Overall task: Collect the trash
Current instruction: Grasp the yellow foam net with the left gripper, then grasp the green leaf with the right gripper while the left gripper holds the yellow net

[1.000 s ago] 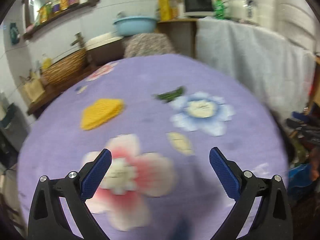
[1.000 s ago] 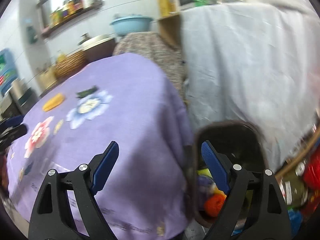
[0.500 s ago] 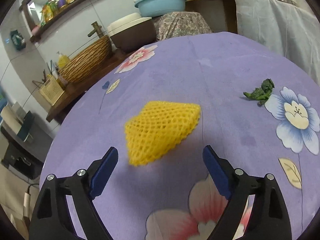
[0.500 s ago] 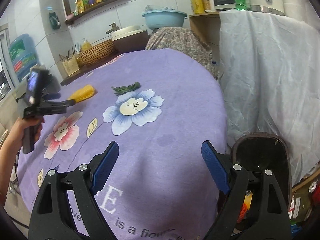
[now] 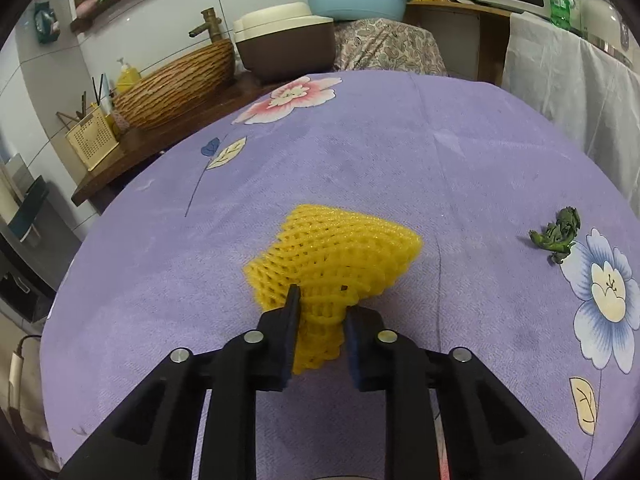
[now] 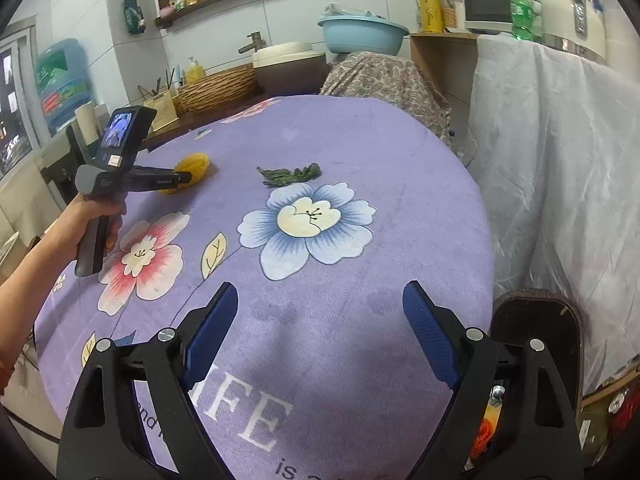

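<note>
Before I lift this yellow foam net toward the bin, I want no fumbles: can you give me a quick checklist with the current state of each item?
1. Left gripper shut on the yellow foam net: ok.
2. Grip depth: jaws pinch only the near corner; most hangs free: not ok.
3. Net off the purple tablecloth: cannot tell.
4. Right gripper open and empty for the green scrap: ok.
5. Trash bin beside the table, open: ok.
6. Room left in the bin: cannot tell.

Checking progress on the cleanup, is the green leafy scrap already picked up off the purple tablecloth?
No, the green leafy scrap lies on the purple tablecloth, ungripped.
</note>
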Available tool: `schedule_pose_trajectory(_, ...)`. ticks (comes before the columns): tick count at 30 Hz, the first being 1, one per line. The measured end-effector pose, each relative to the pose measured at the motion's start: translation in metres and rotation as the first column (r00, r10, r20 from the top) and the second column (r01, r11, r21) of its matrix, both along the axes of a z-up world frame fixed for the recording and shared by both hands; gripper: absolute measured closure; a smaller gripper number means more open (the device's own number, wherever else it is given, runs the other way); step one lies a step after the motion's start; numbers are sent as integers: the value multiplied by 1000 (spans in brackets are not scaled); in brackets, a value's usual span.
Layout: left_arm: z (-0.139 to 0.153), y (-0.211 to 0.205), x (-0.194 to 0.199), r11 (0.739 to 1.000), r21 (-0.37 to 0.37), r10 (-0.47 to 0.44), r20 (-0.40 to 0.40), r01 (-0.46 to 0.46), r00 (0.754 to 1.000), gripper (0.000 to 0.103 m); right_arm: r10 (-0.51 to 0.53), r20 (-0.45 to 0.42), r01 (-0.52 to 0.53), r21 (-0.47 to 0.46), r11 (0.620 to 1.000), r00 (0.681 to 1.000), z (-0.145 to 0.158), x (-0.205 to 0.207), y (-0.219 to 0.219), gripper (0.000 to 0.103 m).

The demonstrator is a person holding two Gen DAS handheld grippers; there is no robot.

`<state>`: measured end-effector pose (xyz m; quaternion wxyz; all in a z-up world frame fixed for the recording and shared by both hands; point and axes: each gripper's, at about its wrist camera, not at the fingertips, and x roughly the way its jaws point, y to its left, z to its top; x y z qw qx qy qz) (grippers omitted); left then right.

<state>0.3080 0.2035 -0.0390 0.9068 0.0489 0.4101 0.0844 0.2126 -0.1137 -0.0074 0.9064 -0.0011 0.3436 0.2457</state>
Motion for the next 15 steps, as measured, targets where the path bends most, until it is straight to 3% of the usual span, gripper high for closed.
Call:
schedule_pose_trajectory(7,8,1,-22,997,-79,3,40,0,999,86,115,-21,-115,-15,993,993,14,38,47,19)
schedule_pose_trajectory(15,24,-10,-60,994,-104,-32,118,44,993,86,150,-164,-163,-69,984,975,-2,127,119,19)
